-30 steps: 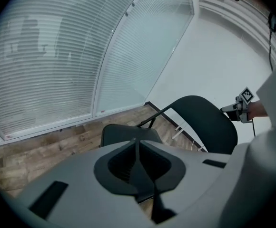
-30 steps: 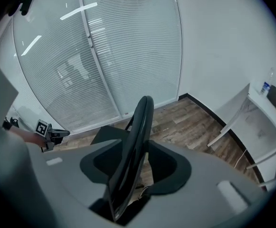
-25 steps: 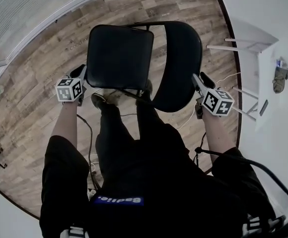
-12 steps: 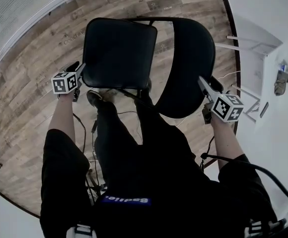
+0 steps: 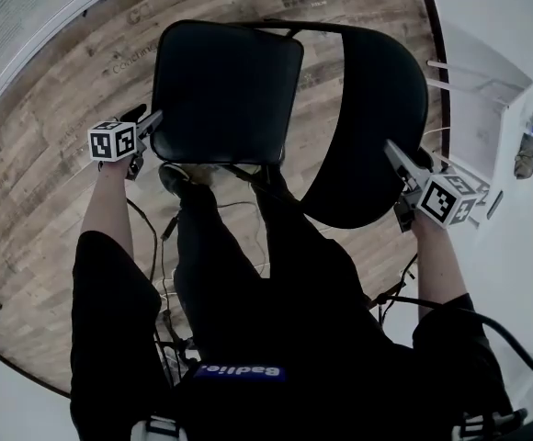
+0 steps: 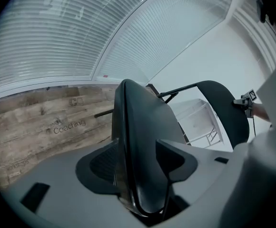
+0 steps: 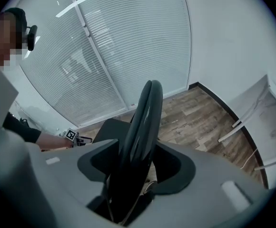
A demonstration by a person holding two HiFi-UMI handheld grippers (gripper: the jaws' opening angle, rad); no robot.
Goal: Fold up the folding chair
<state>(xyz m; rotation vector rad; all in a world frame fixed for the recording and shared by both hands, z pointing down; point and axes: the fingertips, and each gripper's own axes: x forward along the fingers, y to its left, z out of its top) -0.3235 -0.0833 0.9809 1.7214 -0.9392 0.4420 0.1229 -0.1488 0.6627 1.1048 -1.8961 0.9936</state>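
Observation:
A black folding chair stands in front of me, its padded seat on the left and its curved backrest on the right in the head view. My left gripper is at the seat's left edge. In the left gripper view the seat edge runs between the jaws, which have just been opening; my left gripper is open around it. My right gripper is at the backrest's right edge. The backrest rim stands between the jaws of my right gripper, which have also been opening, and slim gaps show beside the pads.
Wood-plank floor lies under the chair. A white rack stands against the wall at the right, and slatted blinds fill the far left. Cables trail on the floor by my legs and shoes.
Both grippers have moved apart, the left to the seat's left edge, the right outward along the backrest. Seat and backrest fill more of the head view.

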